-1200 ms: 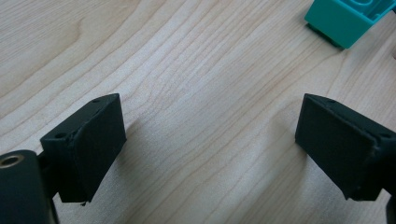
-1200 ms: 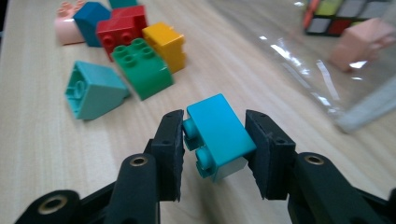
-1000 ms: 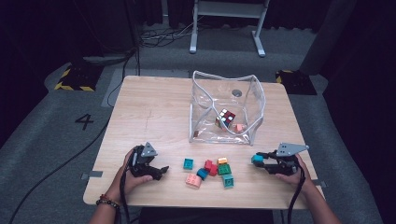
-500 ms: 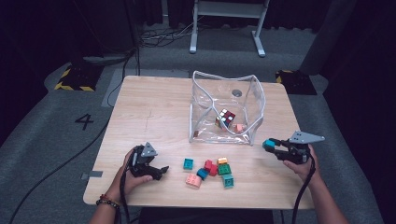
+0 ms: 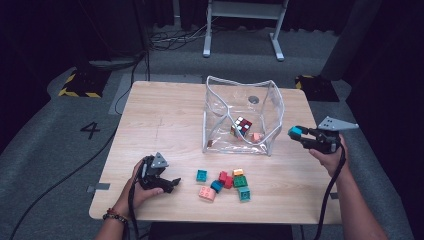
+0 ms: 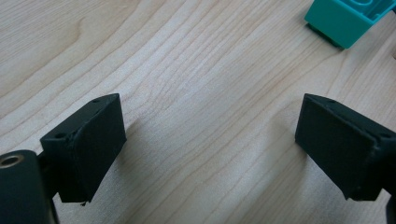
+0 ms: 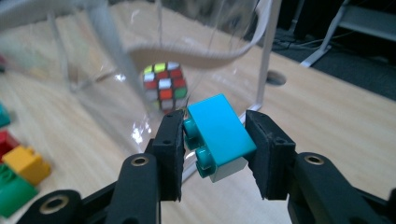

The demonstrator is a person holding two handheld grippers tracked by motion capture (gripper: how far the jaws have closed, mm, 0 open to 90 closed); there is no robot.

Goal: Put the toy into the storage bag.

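My right gripper (image 5: 299,134) is shut on a turquoise brick (image 7: 218,135) and hangs above the table at the right side of a clear plastic bag (image 5: 272,105). In the right gripper view the brick sits between the two pads (image 7: 169,151), close to the bag's white rim (image 7: 187,57). Inside the bag lie a colour cube (image 5: 242,126) and a pink piece (image 5: 257,136). My left gripper (image 5: 173,184) rests on the table at the front left, open, with bare wood between its jaws. A teal brick (image 6: 348,18) lies just beyond it.
Several loose bricks (image 5: 227,181) in teal, red, pink, orange and green lie in a cluster near the table's front edge (image 5: 210,220). Beyond the wooden table, a white metal frame (image 5: 242,25) stands on the grey floor.
My right gripper has lifted off the table with the turquoise brick and moved back and to the right, up to the bag's right side. The left hand has stayed put.
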